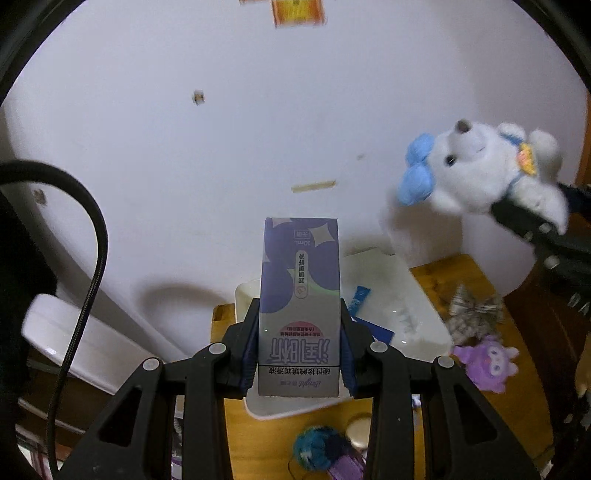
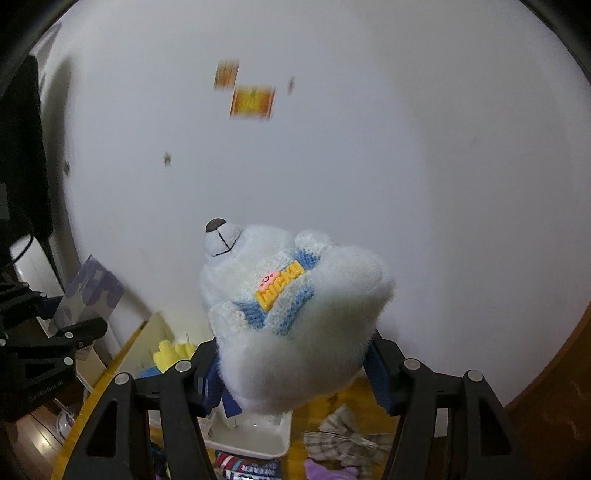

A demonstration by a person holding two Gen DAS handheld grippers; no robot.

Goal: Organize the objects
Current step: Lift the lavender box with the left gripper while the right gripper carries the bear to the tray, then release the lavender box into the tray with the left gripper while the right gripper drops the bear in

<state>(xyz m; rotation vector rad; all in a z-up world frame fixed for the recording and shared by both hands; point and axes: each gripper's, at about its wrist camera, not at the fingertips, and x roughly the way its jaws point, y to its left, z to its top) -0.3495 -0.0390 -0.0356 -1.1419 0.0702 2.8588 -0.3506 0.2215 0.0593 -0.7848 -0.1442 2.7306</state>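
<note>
**Purple carton and white plush held up over the wooden bench**

Purple-and-grey card makes up the small rectangular box (image 1: 300, 306), smooth-faced and printed with Chinese text, held upright in front of the wall. The left gripper (image 1: 300, 350) has its fingers (image 1: 248, 354) partly closed on the box's two narrow sides, blue ribbed pads pressing the card. To the right, the plush dog (image 2: 291, 314) is fluffy and white, with a dark nose, a knitted blue-and-white garment and a yellow moulded badge; in the left wrist view blue yarn pompoms show at its head. The right gripper (image 2: 295, 373) clamps its soft body, fingers (image 2: 380, 373) about half spread, pads sunk into the fur.

Below both sits a white plastic tray (image 1: 417, 317), glossy and rounded at the corners, with a blue packet (image 1: 360, 301) lying in it. It rests on a bench (image 1: 465, 280) of warm yellow wood grain. Near the tray's right lie a checked fabric bow (image 1: 474, 314) and a purple plush figure (image 1: 487, 363); nearer still, a teal-and-navy yarn ball (image 1: 319, 446). A yellow foam piece (image 2: 171, 352) shows in the right wrist view.

Behind everything stands a plain white wall (image 1: 221, 147) carrying an orange sticker (image 1: 297, 13), blurred. A black braided cable (image 1: 90, 280) loops at the left.
</note>
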